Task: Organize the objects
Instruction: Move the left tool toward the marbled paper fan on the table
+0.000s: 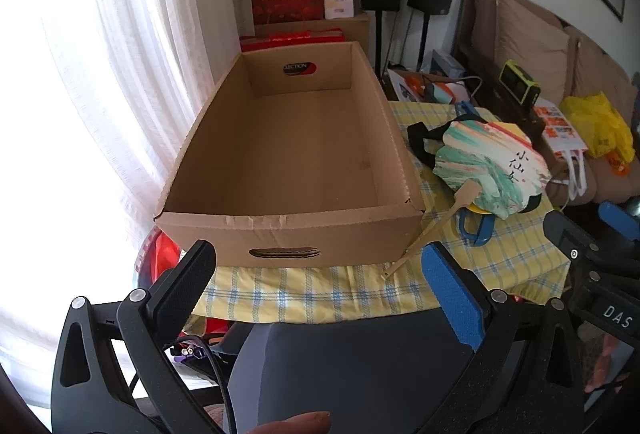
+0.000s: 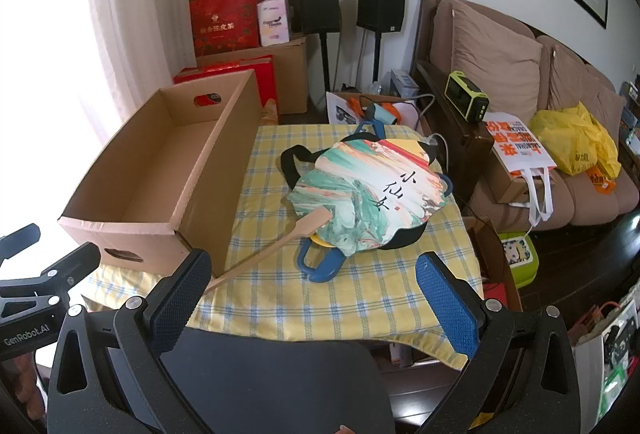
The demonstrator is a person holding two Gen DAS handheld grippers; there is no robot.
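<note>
An open, empty cardboard box (image 1: 280, 158) (image 2: 168, 170) sits on the left of a yellow checked tablecloth (image 2: 360, 294). To its right lies a colourful paper fan (image 2: 368, 190) (image 1: 492, 162) with a wooden handle (image 2: 272, 250), resting on a pile with a black strap (image 2: 292, 162) and a blue and yellow item (image 2: 320, 262). My left gripper (image 1: 320, 274) is open and empty, hovering before the box's near wall. My right gripper (image 2: 316, 286) is open and empty, above the table's near edge, short of the fan handle.
A dark chair back (image 2: 272, 382) stands at the table's near edge. A brown sofa (image 2: 520, 106) with bags and a green device (image 2: 468, 98) is to the right. Red gift bags (image 2: 224, 22), boxes and two black speakers (image 2: 352, 2) stand behind. A curtain (image 1: 120, 74) hangs at the left.
</note>
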